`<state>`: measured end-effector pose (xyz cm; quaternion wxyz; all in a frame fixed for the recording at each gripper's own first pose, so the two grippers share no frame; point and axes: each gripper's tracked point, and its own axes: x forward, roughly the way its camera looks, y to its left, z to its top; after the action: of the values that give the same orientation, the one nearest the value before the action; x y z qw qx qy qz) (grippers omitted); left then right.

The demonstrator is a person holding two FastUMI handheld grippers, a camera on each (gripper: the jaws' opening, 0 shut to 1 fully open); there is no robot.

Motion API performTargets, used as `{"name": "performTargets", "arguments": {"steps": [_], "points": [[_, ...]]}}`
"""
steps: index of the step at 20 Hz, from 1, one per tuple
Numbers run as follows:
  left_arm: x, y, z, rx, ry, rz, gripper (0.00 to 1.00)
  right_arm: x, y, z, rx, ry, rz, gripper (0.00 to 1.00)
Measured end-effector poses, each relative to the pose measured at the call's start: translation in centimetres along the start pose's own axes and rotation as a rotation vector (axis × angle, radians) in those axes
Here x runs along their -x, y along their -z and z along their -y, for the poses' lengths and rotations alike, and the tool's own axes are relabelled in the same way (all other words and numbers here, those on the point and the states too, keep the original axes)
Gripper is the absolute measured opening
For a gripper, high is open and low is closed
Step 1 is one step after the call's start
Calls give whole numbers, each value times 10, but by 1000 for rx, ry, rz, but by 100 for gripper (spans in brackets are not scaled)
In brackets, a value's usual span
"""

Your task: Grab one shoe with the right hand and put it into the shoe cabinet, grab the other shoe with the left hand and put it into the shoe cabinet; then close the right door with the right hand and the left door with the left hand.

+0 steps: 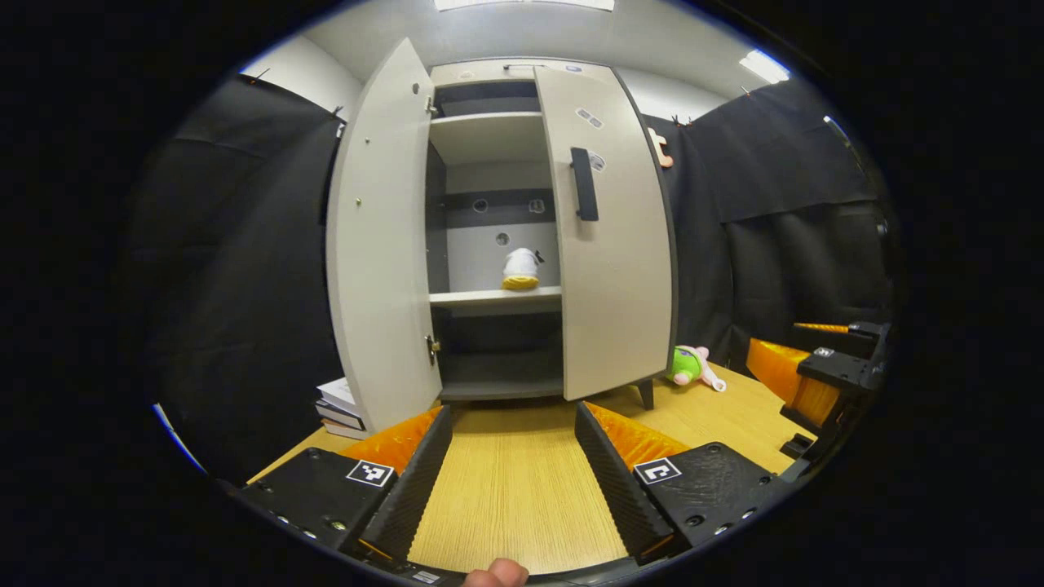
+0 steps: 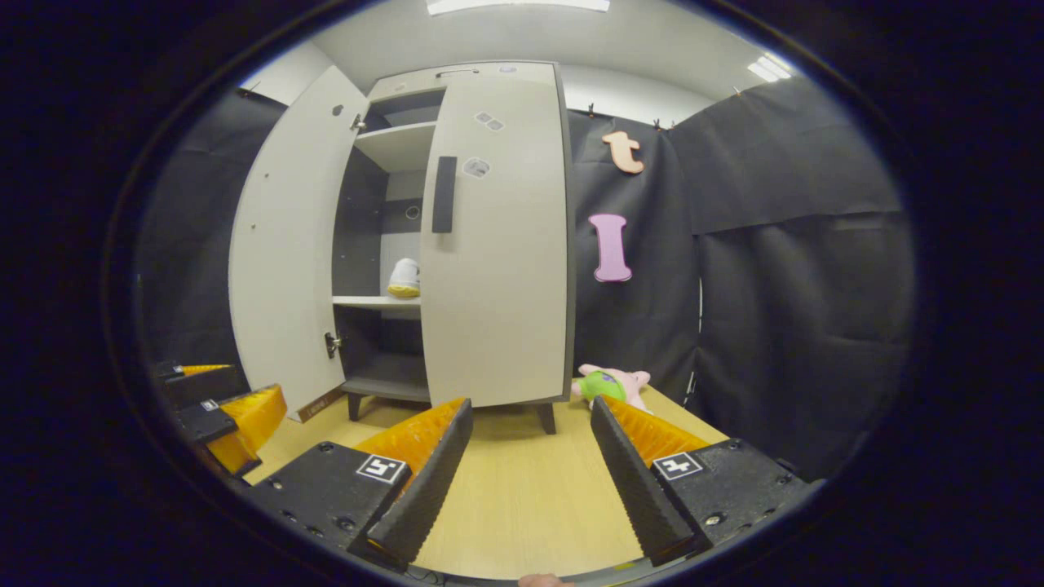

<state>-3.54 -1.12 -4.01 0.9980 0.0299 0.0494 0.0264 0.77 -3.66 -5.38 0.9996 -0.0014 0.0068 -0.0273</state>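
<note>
The pale shoe cabinet (image 1: 506, 98) stands on the wooden floor ahead. Its left door (image 1: 379, 244) hangs wide open; its right door (image 1: 616, 244) with a dark handle (image 1: 584, 184) is shut. A white shoe with a yellow sole (image 1: 520, 270) rests on the middle shelf (image 1: 496, 298). My left gripper (image 1: 514, 424) is open and empty, low over the floor before the cabinet. The right gripper view shows the same cabinet (image 2: 457, 77), right door (image 2: 497, 244), open left door (image 2: 285, 244) and shoe (image 2: 404, 279). My right gripper (image 2: 530, 416) is open and empty, facing the right door.
A green and pink plush toy (image 1: 692, 366) lies on the floor right of the cabinet, also the plush toy (image 2: 610, 383) in the right gripper view. A stack of books (image 1: 341, 405) sits behind the left door. Black cloth walls surround the booth. The other gripper (image 1: 824, 367) is at the right.
</note>
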Motion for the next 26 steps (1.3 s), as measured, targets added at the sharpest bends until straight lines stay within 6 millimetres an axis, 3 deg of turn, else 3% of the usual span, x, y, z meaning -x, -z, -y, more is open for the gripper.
{"name": "performTargets", "arguments": {"steps": [2, 5, 9, 12, 18, 22, 26], "points": [[1, -26, -24, 18, -43, 42, 94, 0, 1, 1, -4, 2, -5, 95], [-2, -68, -76, 84, -125, 93, 95, 0, -2, -1, -8, -9, -3, 95], [-11, -119, -167, 163, -261, 150, 95, 1, -9, -5, 7, -29, 13, 95], [-29, -140, -231, 170, -343, 177, 94, 1, -9, -9, 9, -42, 17, 95], [-75, -157, -292, 220, -370, 149, 95, 1, -12, -6, 19, -38, 22, 95], [-104, -177, -297, 195, -330, 167, 95, 0, -12, 0, 14, -18, 18, 95], [-118, -189, -295, 163, -310, 188, 94, -3, -15, 7, 24, -1, 15, 95]]}}
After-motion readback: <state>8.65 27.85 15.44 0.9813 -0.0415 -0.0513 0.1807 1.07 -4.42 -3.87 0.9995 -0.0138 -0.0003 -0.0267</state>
